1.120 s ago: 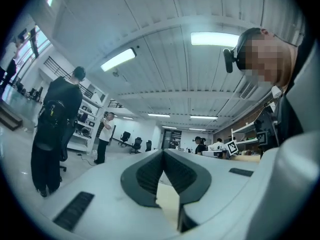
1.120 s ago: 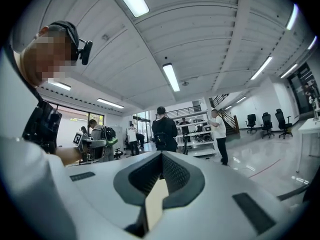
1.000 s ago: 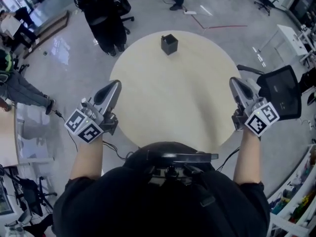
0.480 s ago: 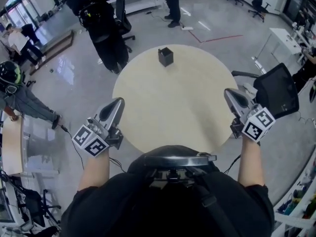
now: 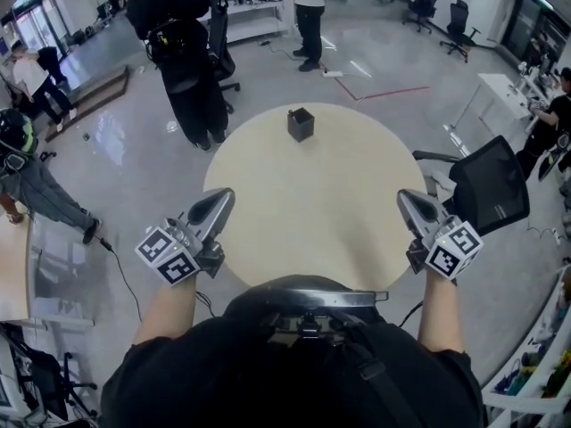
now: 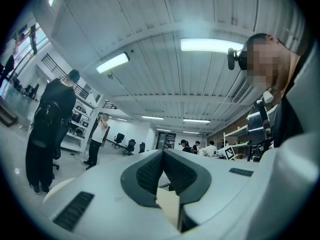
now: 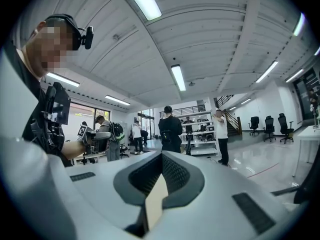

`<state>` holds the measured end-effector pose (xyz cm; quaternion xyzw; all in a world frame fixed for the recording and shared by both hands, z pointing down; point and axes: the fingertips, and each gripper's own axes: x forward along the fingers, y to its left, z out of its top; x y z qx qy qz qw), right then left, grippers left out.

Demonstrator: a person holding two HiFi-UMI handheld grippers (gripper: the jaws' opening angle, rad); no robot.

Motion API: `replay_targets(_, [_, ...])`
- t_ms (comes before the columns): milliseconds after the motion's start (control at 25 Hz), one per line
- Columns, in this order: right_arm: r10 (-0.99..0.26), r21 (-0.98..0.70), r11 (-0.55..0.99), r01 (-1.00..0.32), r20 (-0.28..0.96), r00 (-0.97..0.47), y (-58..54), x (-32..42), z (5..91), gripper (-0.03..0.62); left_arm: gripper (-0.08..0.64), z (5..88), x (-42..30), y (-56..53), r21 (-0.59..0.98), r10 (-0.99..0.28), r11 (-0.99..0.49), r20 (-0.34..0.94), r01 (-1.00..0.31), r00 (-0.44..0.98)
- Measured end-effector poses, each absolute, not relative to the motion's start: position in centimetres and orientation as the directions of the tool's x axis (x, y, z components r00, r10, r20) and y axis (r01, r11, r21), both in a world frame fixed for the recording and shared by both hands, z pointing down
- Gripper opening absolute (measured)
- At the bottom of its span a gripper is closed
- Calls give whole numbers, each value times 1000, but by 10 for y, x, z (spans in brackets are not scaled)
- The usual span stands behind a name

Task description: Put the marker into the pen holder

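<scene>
My left gripper [image 5: 220,203] and right gripper [image 5: 407,202] are shut, empty, at the table's [image 5: 303,208] near edge; pen holder [image 5: 301,124] at far edge, ahead between them; no marker seen.

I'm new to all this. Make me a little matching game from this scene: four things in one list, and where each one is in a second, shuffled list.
Things:
1. pen holder
2. left gripper
3. right gripper
4. office chair

Places:
A. on the floor, just off the right side of the round table
B. at the table's near left edge, jaws shut
C. standing on the far side of the table
D. at the table's near right edge, jaws shut

Pairs: 1-C, 2-B, 3-D, 4-A
</scene>
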<state>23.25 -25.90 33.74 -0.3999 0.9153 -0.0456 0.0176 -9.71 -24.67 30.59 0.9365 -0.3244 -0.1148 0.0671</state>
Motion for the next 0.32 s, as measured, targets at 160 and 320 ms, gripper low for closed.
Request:
replay_targets(160, [-734,-91,676,-731,8,-679,-256,236,336,3,-6,303,-94,-246,199,-619,-784,-183,-587,764])
replay_targets(320, [-732,-88,677,-730,15,-681,-261,226,330,3,-6,298,-106,-251,209,-622,-781,-186,-588,760])
